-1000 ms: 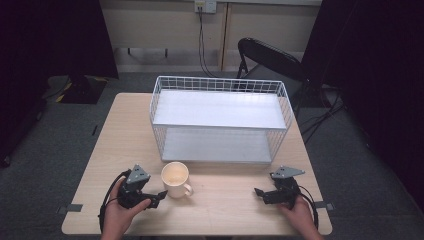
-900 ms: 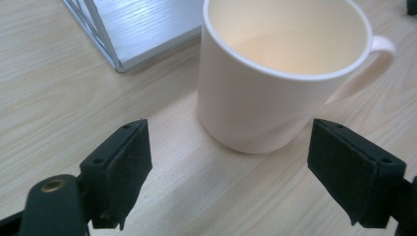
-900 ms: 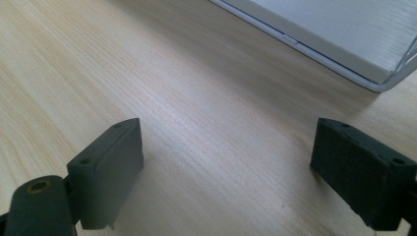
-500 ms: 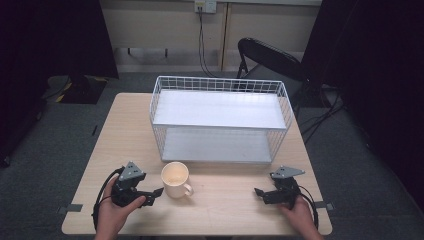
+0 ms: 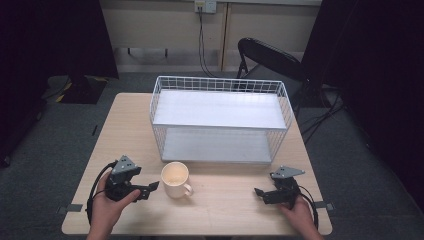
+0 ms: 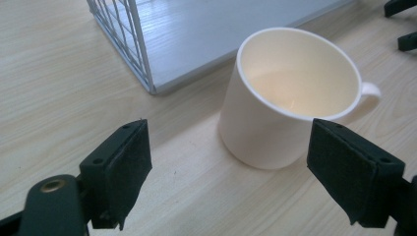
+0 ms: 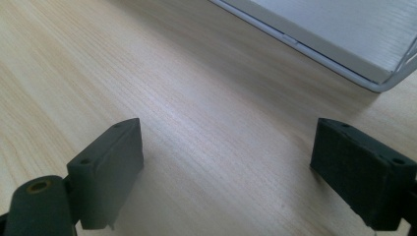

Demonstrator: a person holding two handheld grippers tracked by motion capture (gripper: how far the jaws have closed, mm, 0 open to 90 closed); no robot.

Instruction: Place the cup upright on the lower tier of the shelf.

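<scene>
A cream mug (image 5: 174, 178) stands upright on the wooden table (image 5: 225, 210), its handle turned to the front right. My left gripper (image 5: 150, 190) is held just left of it, jaws pointing at the mug. In the left gripper view the mug (image 6: 282, 103) sits just ahead of the open left gripper (image 6: 231, 169), empty inside and touching neither pad (image 6: 123, 162). At the table's front right my right gripper (image 5: 260, 194) rests low, pointing left. The right gripper (image 7: 228, 169) is open over bare wood with nothing between its pads.
A white wire rack (image 5: 220, 117) with two white shelves stands on the back half of the table, its front edge just behind the mug. Its corner (image 7: 354, 44) lies ahead of the right gripper. A black chair (image 5: 270, 57) stands behind the table.
The left gripper has lifted a little and drawn slightly left, still open beside the mug. The mug and the right gripper have stayed put.
</scene>
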